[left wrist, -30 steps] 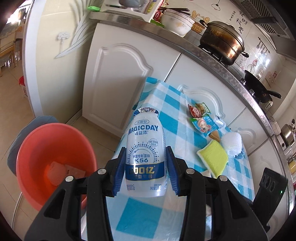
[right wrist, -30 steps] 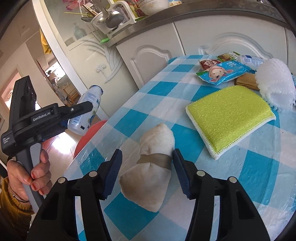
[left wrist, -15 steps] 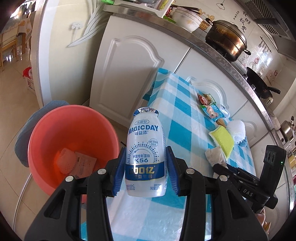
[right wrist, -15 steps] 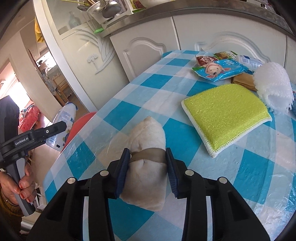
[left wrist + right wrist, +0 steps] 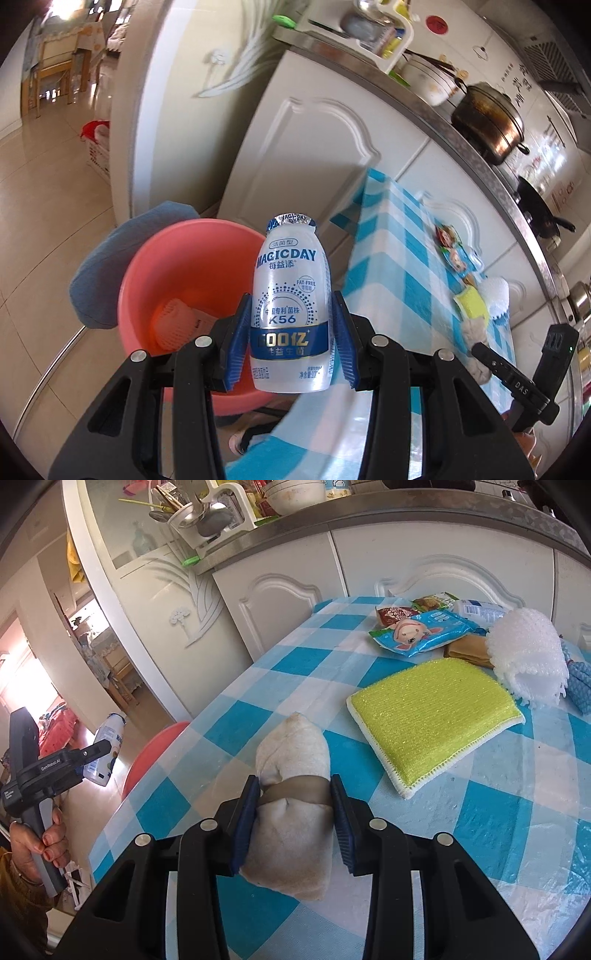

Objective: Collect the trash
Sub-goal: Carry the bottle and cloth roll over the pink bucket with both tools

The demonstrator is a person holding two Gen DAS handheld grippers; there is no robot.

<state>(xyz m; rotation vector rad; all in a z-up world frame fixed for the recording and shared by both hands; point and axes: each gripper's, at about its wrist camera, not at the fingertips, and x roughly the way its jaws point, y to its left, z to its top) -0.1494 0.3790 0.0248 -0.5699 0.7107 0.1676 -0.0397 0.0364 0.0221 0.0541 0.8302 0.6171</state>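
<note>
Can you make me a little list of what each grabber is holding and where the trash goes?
left gripper: shut on the white drink bottle, held in the air beside the table
right gripper: shut on the beige wrapped bundle, which rests on the checked tablecloth
trash bin: red basin on the floor, some scraps already inside

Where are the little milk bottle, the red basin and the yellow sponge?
Milk bottle (image 5: 290,306), left wrist view, on its label.
Red basin (image 5: 155,273), left wrist view, inner wall.
Yellow sponge (image 5: 432,716), right wrist view, top face.

Lidded pot (image 5: 487,124), yellow-green sponge (image 5: 432,716)
</note>
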